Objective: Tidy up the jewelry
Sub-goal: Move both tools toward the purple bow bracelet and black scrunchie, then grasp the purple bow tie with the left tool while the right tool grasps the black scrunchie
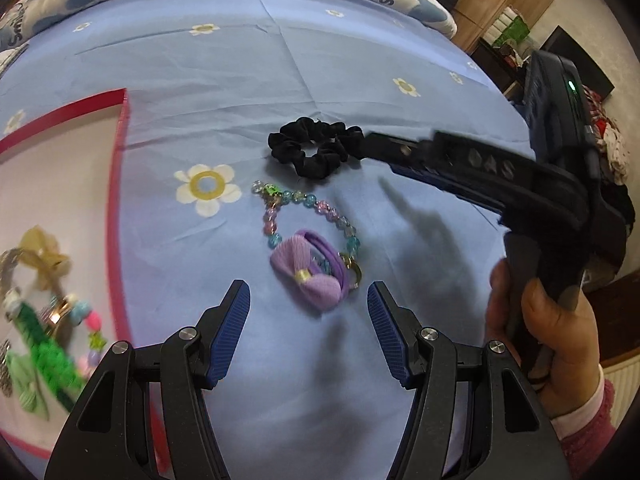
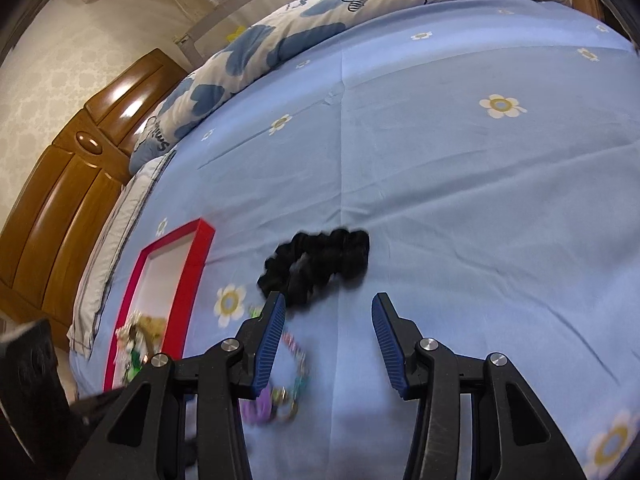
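On the blue flowered bedsheet lie a black scrunchie, a pastel beaded bracelet and a purple bow hair tie resting on the bracelet's near end. My left gripper hovers open just short of the purple bow, and its pads touch nothing. My right gripper comes in from the right with its tips at the scrunchie's right edge. In the right wrist view the right gripper is open and empty, and the scrunchie lies just beyond its fingertips. The bracelet shows blurred behind its left finger.
A red-rimmed white box at the left holds several hair ties and trinkets; it also shows in the right wrist view. A person's hand grips the right gripper's handle. A cloud-print quilt lies along the far side, and a wooden headboard stands at the left.
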### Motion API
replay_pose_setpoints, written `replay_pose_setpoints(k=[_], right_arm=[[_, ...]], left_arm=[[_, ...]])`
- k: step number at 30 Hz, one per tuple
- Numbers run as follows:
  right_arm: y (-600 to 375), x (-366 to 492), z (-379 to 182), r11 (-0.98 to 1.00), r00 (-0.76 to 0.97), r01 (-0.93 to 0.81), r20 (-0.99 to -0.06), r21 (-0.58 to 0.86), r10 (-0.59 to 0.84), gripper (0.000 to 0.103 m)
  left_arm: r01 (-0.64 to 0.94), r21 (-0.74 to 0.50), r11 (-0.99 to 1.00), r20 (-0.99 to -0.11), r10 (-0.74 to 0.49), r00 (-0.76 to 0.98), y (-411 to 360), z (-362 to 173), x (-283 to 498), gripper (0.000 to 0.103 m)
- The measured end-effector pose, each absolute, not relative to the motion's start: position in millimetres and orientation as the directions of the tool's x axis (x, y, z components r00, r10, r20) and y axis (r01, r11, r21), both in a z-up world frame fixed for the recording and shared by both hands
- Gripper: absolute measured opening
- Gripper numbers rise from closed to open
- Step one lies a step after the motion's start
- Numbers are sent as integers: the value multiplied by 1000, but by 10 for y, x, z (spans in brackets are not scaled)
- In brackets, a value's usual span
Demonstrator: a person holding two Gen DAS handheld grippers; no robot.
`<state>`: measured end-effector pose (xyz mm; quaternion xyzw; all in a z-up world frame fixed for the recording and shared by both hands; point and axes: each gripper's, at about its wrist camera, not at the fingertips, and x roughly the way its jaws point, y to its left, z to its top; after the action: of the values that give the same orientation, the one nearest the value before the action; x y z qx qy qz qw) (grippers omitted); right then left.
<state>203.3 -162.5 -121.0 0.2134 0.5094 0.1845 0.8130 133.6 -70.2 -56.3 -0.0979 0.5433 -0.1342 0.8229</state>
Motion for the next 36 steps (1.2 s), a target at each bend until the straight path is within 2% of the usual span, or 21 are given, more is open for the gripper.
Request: replay_pose_setpoints(k=[1,2,3,5,6,7,8,9,10,14,25,36], right_arm=[[-1616,2089,-1251,838,408,-77,-750,540,520,50],[-1598,2149,-1303,836,400,-72,-752,544,524,58],[-1577,2192,-1347,835,392,-71,-754,546,527,62],[-1516,2263,-1446,837,374,-72,-764,542,526,62],[-1497,2276,-1468,840,373,-76,-766,538,524,60],[-1482,2280,-1475,848,378,-78,-771,524,512,57],[-1472,2282,-1471,856,384,-78,-777,510,498,46],[-1463,2282,-1477,863,383,-76,-784,499,487,23],[-1462,2287,-1487,860,377,-74,-784,505,493,13],[-1517,2228,-1440,851,395,-66,-770,521,502,11],[-1728,1776,-943,807,477,-87,-687,584,548,10],[-1550,1414,-644,772,469,-145,-644,619,605,10]], left_arm=[[109,-301,947,-874,-320,366,-715,-607,1375,60],[106,-302,947,-876,-320,360,-719,-636,1397,60],[105,-303,947,-878,-321,356,-720,-657,1416,59],[106,-303,947,-881,-321,347,-724,-705,1451,47],[109,-311,944,-881,-329,341,-721,-720,1463,37],[113,-330,937,-876,-348,334,-715,-734,1475,26],[115,-346,931,-870,-364,331,-707,-737,1482,22],[117,-351,929,-868,-370,332,-700,-734,1493,13],[122,-347,930,-868,-368,334,-700,-727,1492,12],[131,-333,934,-864,-358,354,-646,-660,1446,11],[97,-355,930,-818,-360,449,-300,-274,1160,10],[36,-357,933,-791,-322,519,71,-65,981,10]])
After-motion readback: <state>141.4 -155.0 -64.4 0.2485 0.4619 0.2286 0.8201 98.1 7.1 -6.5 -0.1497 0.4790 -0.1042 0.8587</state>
